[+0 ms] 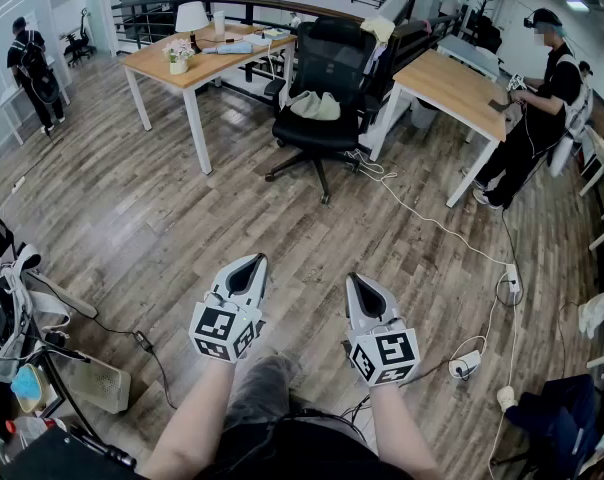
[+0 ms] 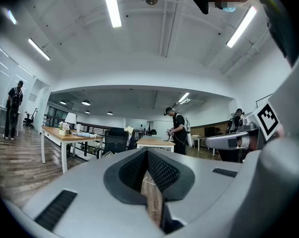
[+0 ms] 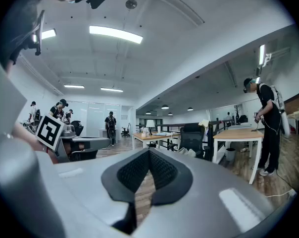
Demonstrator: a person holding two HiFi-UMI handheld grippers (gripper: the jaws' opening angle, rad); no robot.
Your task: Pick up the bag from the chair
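A: Head view. Open office, plank floor (image 1: 182, 218), two wooden desks (image 1: 452, 83) at the far side. A black chair (image 1: 317, 68) stands between them.
B: Bag?
A: Pale bag (image 1: 315, 106) lies on the chair's seat, at its back edge against the backrest, well apart from both grippers.
B: Jaws?
A: Left gripper (image 1: 248, 263) and right gripper (image 1: 359, 283) are level, side by side over the floor. Tips are together with nothing in them. Both carry black-and-white square markers (image 1: 219, 326).
B: Left gripper view?
A: Jaws pressed together, pinching nothing. The chair is far beyond them.
B: Right gripper view?
A: Pads meet, empty. Chair and bag sit right of the tips, distant.
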